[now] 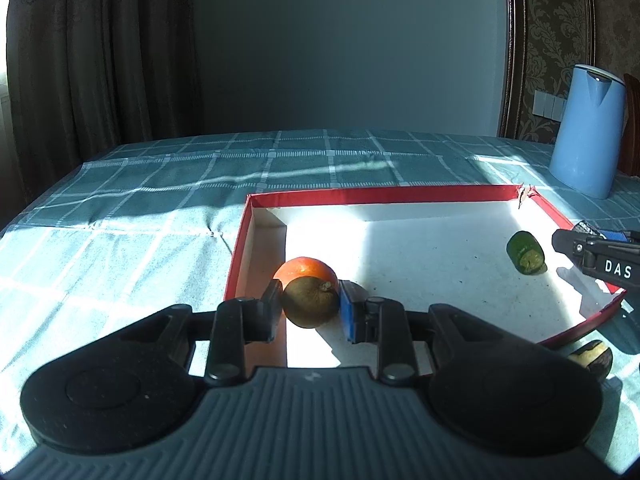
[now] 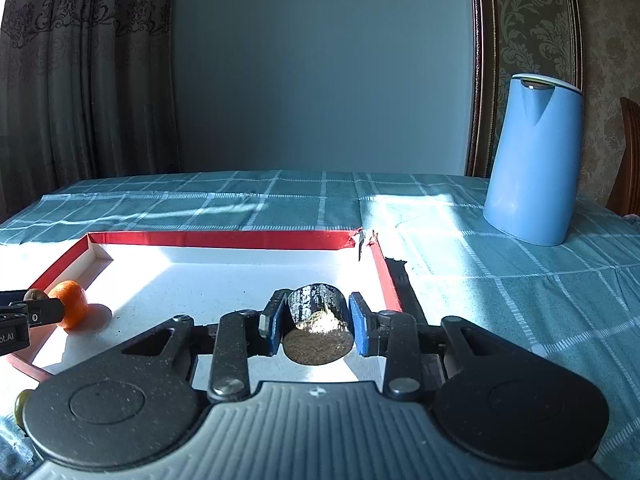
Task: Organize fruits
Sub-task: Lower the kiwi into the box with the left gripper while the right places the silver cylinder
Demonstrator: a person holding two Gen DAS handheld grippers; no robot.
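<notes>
My left gripper [image 1: 310, 296] is shut on a brown round fruit [image 1: 310, 302] with a short stem, just over the near left corner of the red-rimmed white box [image 1: 360, 194]. An orange [image 1: 304, 270] lies in the box right behind it. My right gripper [image 2: 316, 308] is shut on a dark green cut fruit piece [image 2: 318, 328] with a pale cut end, inside the box's right side [image 2: 390, 280]. The left wrist view shows that piece [image 1: 526, 258] at the tip of the right gripper [image 1: 568, 244]. The right wrist view shows the orange [image 2: 72, 304] and the left gripper [image 2: 40, 312] at far left.
A blue kettle [image 2: 532, 160] stands on the checked teal tablecloth [image 2: 500, 300] at the back right. Another cut fruit piece [image 1: 592, 356] lies on the cloth outside the box's near right edge. The box's far right corner [image 2: 362, 240] is torn. Curtains and a wall lie behind the table.
</notes>
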